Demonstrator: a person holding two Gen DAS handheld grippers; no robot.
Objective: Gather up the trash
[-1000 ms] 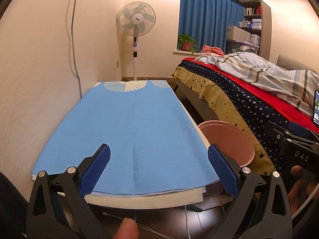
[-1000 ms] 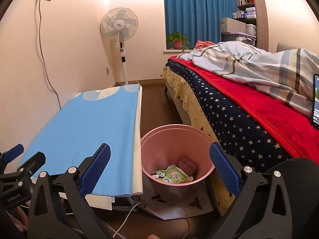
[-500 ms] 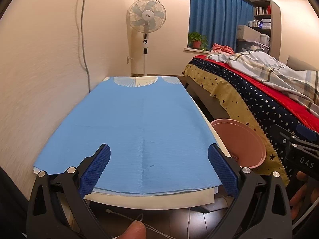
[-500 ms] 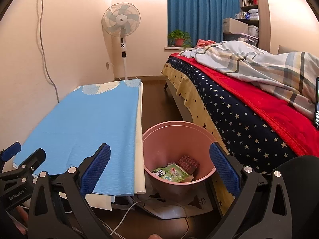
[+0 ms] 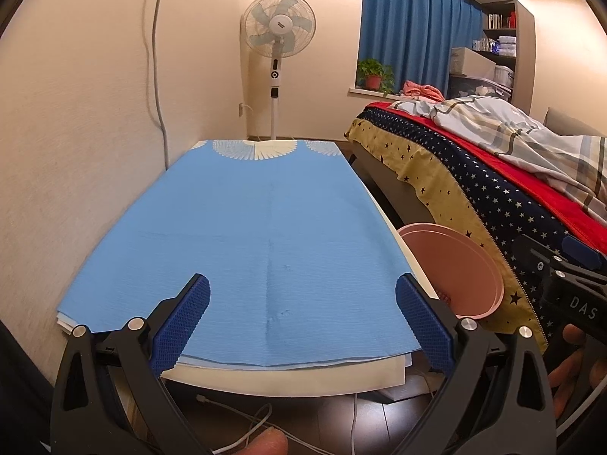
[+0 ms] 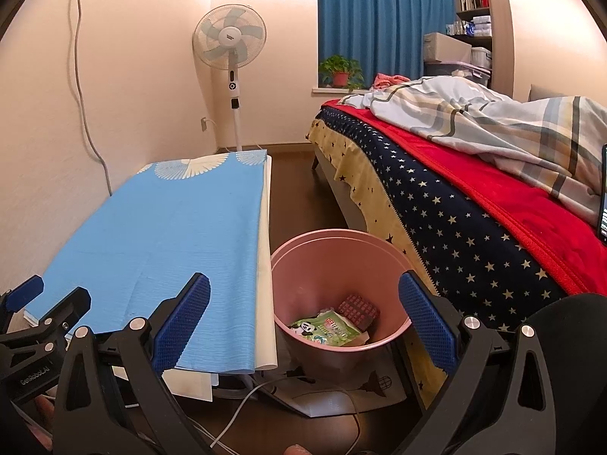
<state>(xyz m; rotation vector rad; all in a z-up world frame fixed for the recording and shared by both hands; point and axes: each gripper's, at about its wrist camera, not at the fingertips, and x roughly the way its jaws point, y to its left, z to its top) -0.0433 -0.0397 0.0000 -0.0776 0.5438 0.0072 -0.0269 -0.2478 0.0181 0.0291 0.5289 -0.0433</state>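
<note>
A pink trash bin [image 6: 343, 250] stands on the floor between the low table and the bed; its rim also shows in the left wrist view [image 5: 489, 276]. Inside lie a green panda wrapper [image 6: 326, 329] and a red patterned packet [image 6: 358, 307]. My right gripper [image 6: 303, 322] is open and empty, held in front of and above the bin. My left gripper [image 5: 303, 320] is open and empty, near the front edge of the blue cloth [image 5: 258, 242] on the table. No trash shows on the cloth.
The bed [image 6: 474, 204] with star-patterned cover and plaid quilt runs along the right. A standing fan [image 5: 279, 38] is at the far wall. White cables [image 6: 242, 409] and papers lie on the dark floor under the table's front edge. A phone [image 6: 603, 197] lies on the bed.
The left gripper has swung a little leftward, so the table sits more centred and the bin nearer the right. The right gripper has barely shifted. Both stay open.
</note>
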